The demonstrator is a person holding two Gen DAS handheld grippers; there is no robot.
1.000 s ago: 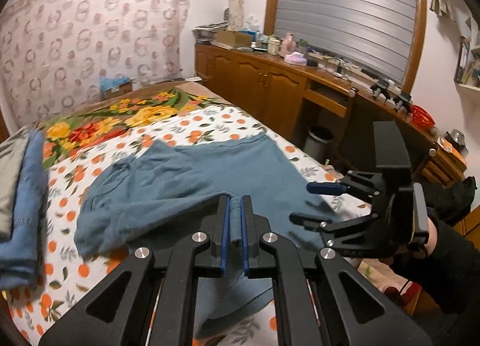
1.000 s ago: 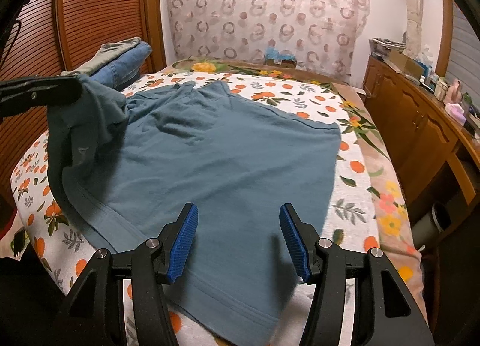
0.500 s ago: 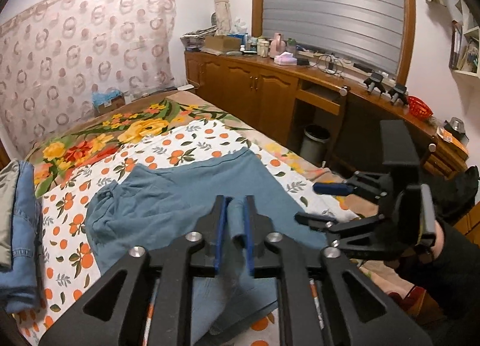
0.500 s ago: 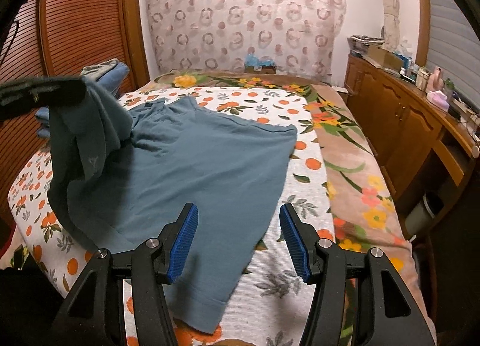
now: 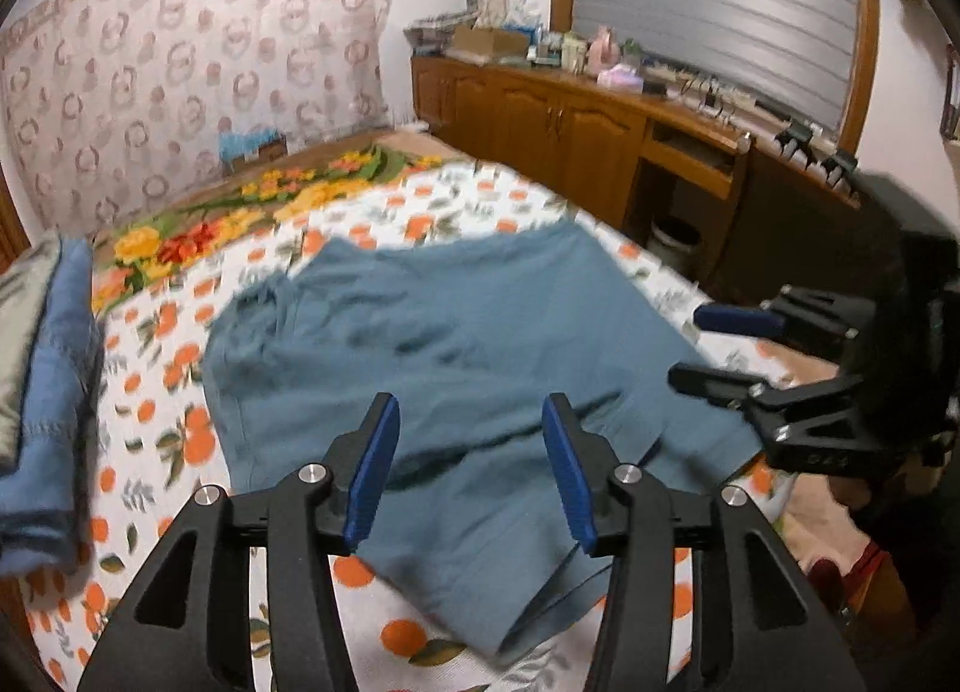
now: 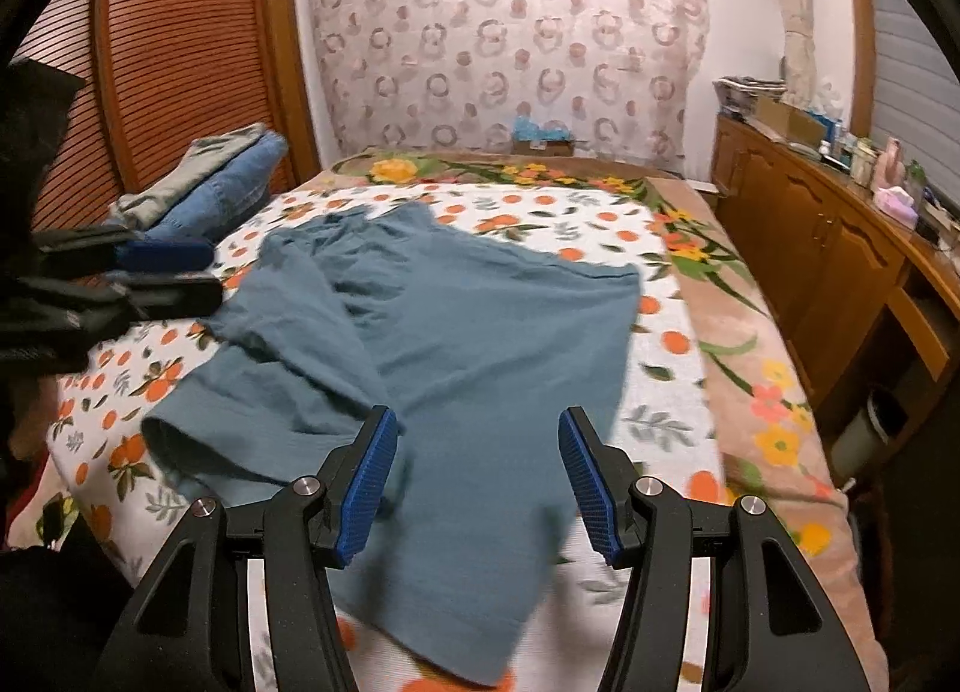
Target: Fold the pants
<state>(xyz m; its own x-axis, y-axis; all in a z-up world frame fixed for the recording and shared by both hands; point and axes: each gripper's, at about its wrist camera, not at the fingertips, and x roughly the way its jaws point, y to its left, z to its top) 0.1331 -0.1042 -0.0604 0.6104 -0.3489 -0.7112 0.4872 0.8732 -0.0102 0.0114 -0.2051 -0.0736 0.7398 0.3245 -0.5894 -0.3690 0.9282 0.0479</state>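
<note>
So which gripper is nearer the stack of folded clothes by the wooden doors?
Left. The left gripper hangs just in front of the folded stack; the right gripper is over the teal pants, farther away.

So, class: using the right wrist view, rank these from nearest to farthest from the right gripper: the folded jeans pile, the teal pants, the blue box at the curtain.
1. The teal pants, spread on the bed directly under and ahead of the right gripper.
2. The folded jeans pile, at the bed's left edge.
3. The blue box, at the far end against the curtain.
</note>
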